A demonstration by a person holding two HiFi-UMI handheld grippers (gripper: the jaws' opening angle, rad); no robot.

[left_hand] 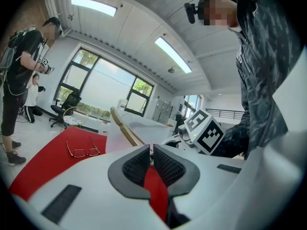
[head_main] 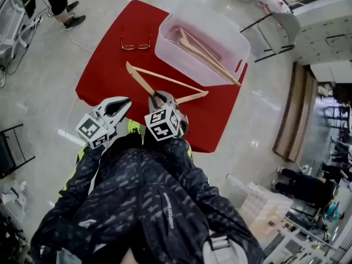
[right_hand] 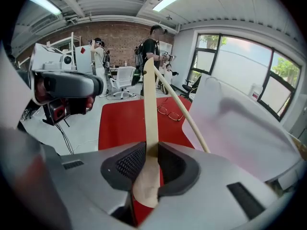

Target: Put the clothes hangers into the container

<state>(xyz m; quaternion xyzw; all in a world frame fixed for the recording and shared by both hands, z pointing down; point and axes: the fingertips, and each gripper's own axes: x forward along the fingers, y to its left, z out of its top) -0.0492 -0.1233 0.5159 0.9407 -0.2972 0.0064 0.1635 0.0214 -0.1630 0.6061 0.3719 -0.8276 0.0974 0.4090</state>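
Observation:
A wooden hanger (head_main: 165, 80) lies as a flat triangle on the red table (head_main: 104, 70), just in front of the clear plastic container (head_main: 234, 37). My right gripper (head_main: 159, 99) is shut on the hanger's near corner; in the right gripper view the wooden arm (right_hand: 150, 104) runs up from between the pads (right_hand: 128, 163). A second wooden hanger (head_main: 206, 54) lies inside the container. My left gripper (head_main: 124, 102) hovers over the table's near edge, left of the right one, shut with nothing in it. The left gripper view shows its pads (left_hand: 136, 166) nearly touching.
A pair of glasses (head_main: 136, 45) lies on the table left of the container. A person (head_main: 61, 4) stands on the floor beyond the table's far left corner. A dark chair (head_main: 11, 147) is at the left, and a chair (head_main: 278, 29) stands right of the container.

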